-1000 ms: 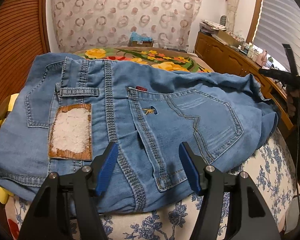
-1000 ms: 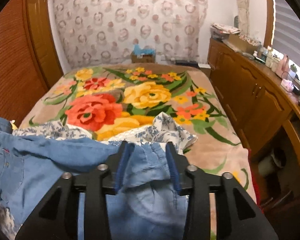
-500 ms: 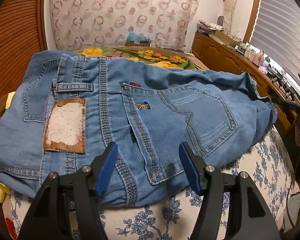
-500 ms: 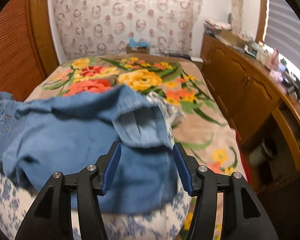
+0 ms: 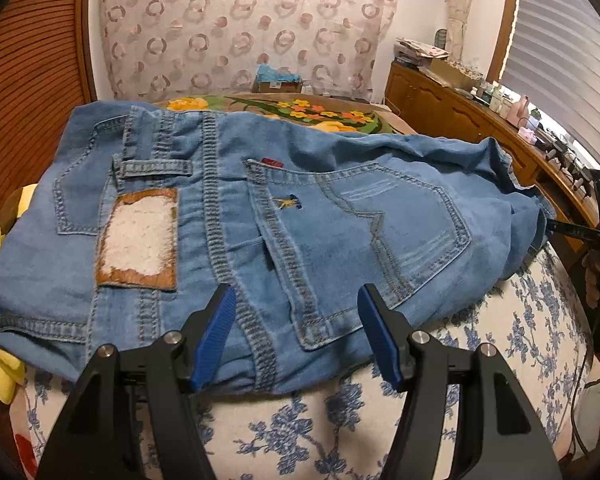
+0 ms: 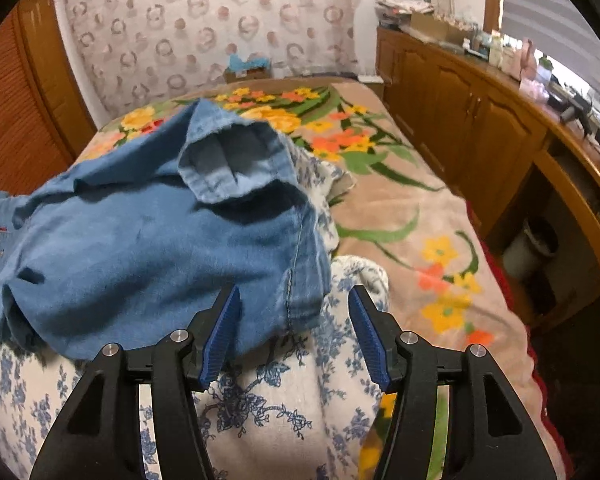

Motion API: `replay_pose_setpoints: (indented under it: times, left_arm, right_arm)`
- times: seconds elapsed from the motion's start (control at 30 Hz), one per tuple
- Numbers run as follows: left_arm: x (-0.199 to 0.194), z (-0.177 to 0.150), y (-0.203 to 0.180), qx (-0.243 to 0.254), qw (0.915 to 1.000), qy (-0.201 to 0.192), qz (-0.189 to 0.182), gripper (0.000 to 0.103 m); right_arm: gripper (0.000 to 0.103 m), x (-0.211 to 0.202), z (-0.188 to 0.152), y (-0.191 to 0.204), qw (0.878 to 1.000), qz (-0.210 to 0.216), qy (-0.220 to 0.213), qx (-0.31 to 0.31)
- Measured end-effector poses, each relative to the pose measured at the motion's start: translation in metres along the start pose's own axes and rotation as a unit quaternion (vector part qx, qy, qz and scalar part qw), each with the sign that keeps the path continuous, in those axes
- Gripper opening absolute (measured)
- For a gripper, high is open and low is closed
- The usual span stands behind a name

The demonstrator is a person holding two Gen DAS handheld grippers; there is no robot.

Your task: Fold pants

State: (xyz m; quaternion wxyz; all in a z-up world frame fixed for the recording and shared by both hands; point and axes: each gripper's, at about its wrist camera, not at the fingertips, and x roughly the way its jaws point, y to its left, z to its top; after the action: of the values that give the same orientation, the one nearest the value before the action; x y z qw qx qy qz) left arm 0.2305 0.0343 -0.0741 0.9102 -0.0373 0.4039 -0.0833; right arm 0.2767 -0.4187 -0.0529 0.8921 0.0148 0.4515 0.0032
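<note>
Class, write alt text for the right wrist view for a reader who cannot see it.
The right gripper is open just short of folded blue jeans, gripping nothing. The jeans lie on a blue-flowered quilt over a floral blanket.

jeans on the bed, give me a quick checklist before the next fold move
1. Blue denim jeans lying on the blue-flowered white quilt, back pockets up: ok.
2. Left gripper open, no cloth pinched: ok.
3. Right gripper free of the jeans, pads not pressing on cloth: ok.
4. Folded-over leg end with open cuff lying flat: not ok, bunched and wrinkled.
5. Brown leather waistband patch side smooth: ok.
6. Layers underneath aligned: cannot tell.
</note>
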Motion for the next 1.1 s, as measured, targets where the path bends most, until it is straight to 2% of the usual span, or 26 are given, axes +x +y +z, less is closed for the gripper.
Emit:
replay_pose_setpoints:
  times: [0.27, 0.53, 0.67, 0.73, 0.8, 0.87, 0.97, 1.1]
  left_arm:
    - [-0.001, -0.004, 0.009, -0.008, 0.9999, 0.001, 0.011, 0.063]
    - [0.0, -0.008, 0.011, -0.008, 0.9999, 0.002, 0.015, 0.063]
    - [-0.001, -0.011, 0.013, -0.008, 0.9999, 0.002, 0.015, 0.063]
    - [-0.002, -0.012, 0.012, -0.008, 0.9998, 0.002, 0.016, 0.063]
    - [-0.003, -0.012, 0.013, -0.009, 0.9998, 0.001, 0.016, 0.063]
    - [-0.004, -0.012, 0.013, -0.01, 0.9998, 0.001, 0.017, 0.063]
    - [-0.004, -0.012, 0.013, -0.009, 0.9998, 0.001, 0.017, 0.063]
    - [-0.005, -0.012, 0.013, -0.009, 0.9998, 0.001, 0.018, 0.063]
  right_arm:
    - [0.066, 0.014, -0.007, -0.01, 0.998, 0.03, 0.026, 0.05]
    - [0.066, 0.015, -0.005, -0.004, 0.994, 0.071, 0.036, 0.071]
    - [0.054, 0.011, -0.004, 0.006, 0.996, 0.069, 0.028, 0.054]
    - [0.049, 0.009, -0.004, 0.014, 0.998, 0.049, 0.021, 0.032]
    - [0.032, 0.004, -0.004, 0.02, 1.0, 0.016, 0.007, 0.007]
    - [0.021, 0.0, -0.004, 0.02, 1.0, 0.001, -0.006, -0.001]
    - [0.011, -0.01, -0.005, 0.019, 1.0, 0.012, -0.027, -0.002]
    - [0.009, -0.025, 0.0, 0.024, 0.997, 0.045, -0.059, -0.004]
